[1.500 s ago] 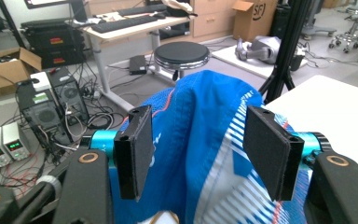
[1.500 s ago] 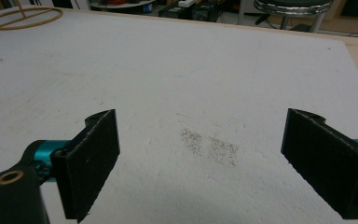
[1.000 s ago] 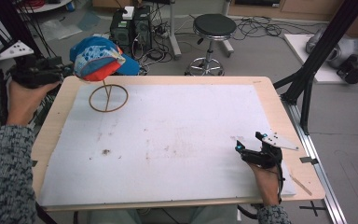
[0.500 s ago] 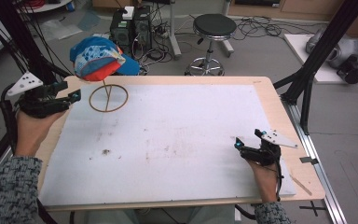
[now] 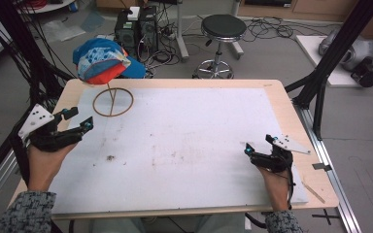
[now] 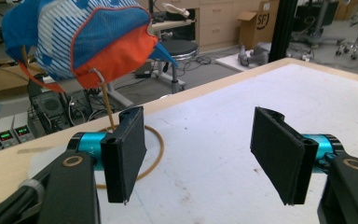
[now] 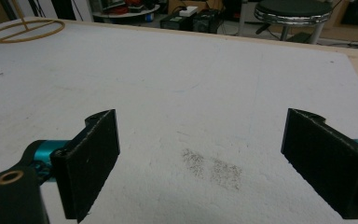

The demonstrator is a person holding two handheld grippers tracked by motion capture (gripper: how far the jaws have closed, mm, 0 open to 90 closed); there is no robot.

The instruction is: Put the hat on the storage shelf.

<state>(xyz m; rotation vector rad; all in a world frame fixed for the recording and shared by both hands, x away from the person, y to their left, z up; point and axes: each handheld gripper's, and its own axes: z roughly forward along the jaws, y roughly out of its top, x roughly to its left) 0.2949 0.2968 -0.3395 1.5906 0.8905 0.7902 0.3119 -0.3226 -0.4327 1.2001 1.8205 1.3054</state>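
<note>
In the high view, one wooden counter [image 5: 291, 111] carries a white sheet [image 5: 189, 141] marked with faint scuffs and one small dark smudge [image 5: 110, 157] toward its left. At the far left corner one cap [image 5: 103, 60] in blue, white and orange sits on a thin wooden stand [image 5: 112, 102] with a ring base. The left claw [image 5: 78, 119] is held above the counter's left edge, its jaws spread wide and holding nothing, pointing toward the stand. The right claw [image 5: 258, 145] rests low near the right front of the sheet, also spread and empty. Behind the counter, the grey floor holds one round black stool [image 5: 223, 26], two dark equipment boxes [image 5: 137, 26], loose cables and black frame struts [image 5: 337, 48].

In the left gripper view, the left claw [image 6: 200, 149] has its two black jaws far apart with bare white sheet between them. The cap [image 6: 84, 37] hangs on its stand [image 6: 106, 105] just beyond the left jaw, high above the counter, the ring base partly hidden behind that jaw. Drawers, a cardboard box and wheeled chairs stand in the room behind.

In the right gripper view, the right claw [image 7: 200, 163] is wide open over the white sheet [image 7: 177, 84], nothing in it, with one grey smudge [image 7: 212, 169] between the jaws. The stand's ring [image 7: 25, 29] lies at the far left corner, well apart, and the stool [image 7: 292, 10] shows beyond the counter's edge.
</note>
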